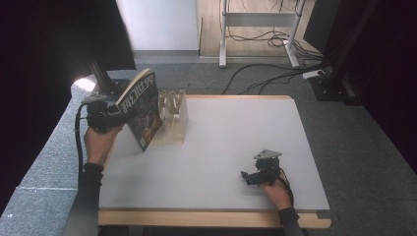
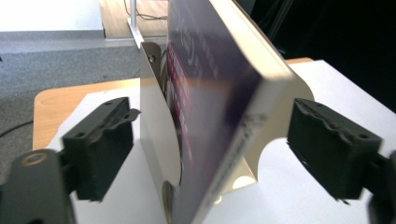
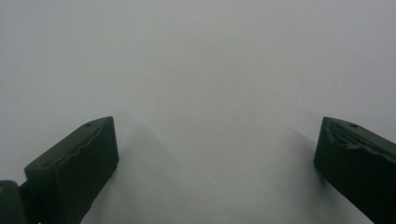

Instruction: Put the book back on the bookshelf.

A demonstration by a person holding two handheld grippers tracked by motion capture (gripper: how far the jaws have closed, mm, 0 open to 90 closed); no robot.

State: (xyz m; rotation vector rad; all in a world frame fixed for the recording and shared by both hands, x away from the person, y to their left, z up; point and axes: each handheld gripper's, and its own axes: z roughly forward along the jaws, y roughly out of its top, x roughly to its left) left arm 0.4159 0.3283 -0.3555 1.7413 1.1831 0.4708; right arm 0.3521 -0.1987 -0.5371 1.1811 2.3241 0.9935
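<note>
Leaning tilted in the pale slotted rack (image 1: 173,118) at the table's (image 1: 221,147) far left: glossy thick book (image 1: 142,108), between left gripper's (image 2: 210,140) parted ridged pads, untouched. Right gripper (image 3: 215,158) agape over matte white.

Book (image 1: 143,109): glossy paper cover. Rack (image 1: 173,118): smooth pale wood, matt. Desk (image 1: 231,147): matt grey top w/ wood edge.

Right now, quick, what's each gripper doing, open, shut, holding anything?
Left gripper: open, jaws on either side of the book with gaps both sides, not pressing it.
Right gripper: open, holding nothing, over the table.
</note>
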